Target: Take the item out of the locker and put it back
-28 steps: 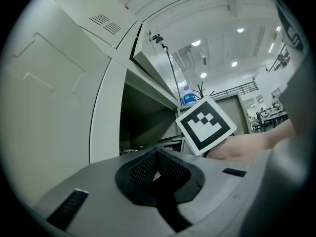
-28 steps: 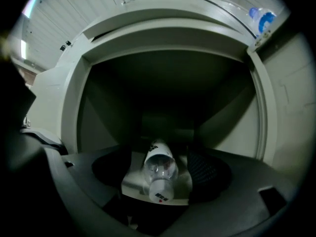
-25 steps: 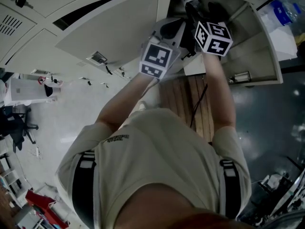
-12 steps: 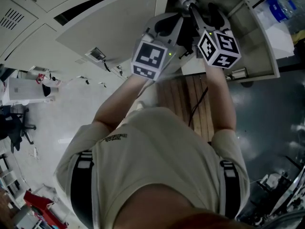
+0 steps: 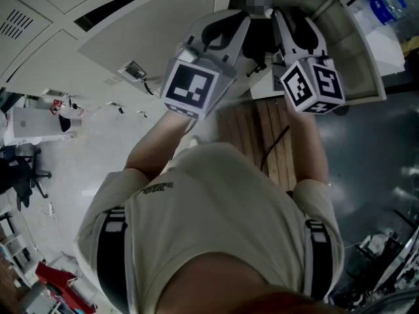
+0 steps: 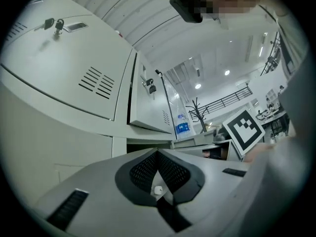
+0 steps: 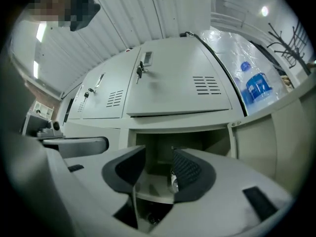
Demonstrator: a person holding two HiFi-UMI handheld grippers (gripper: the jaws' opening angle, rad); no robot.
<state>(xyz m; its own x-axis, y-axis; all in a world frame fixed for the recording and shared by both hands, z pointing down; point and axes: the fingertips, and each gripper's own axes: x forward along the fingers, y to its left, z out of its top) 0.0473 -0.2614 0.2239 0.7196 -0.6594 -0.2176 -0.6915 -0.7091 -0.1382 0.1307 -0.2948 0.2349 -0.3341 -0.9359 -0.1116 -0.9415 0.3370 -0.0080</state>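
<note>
Both claws have backed out of the locker (image 5: 350, 51) and come up toward the head camera since a second ago, when their tips were deep in its mouth at twelve o'clock. The right claw (image 5: 281, 13) has also just been closing.

In the head view a mosaic patch covers the spot where the item showed earlier. In the right gripper view the item (image 7: 172, 179) is a small, clear, glinting thing, like crumpled plastic and too small to read further. It seems to sit on the shelf (image 7: 150, 187) inside the open locker (image 7: 182, 132). It shows in the gap between the jaws, at about four o'clock from the gap's middle, right against the edge of the right-hand pad. Whether pad and item touch I cannot tell.

The right claw (image 7: 159, 157) stands about half spread. Its two dark pads are clearly apart, the locker's inside shows between them, and nothing is pinched.

The left claw (image 6: 157, 154), at nine o'clock from the right one in the head view (image 5: 243, 19), has its jaws pressed together. The meshed pads meet in a V with nothing between them.
</note>
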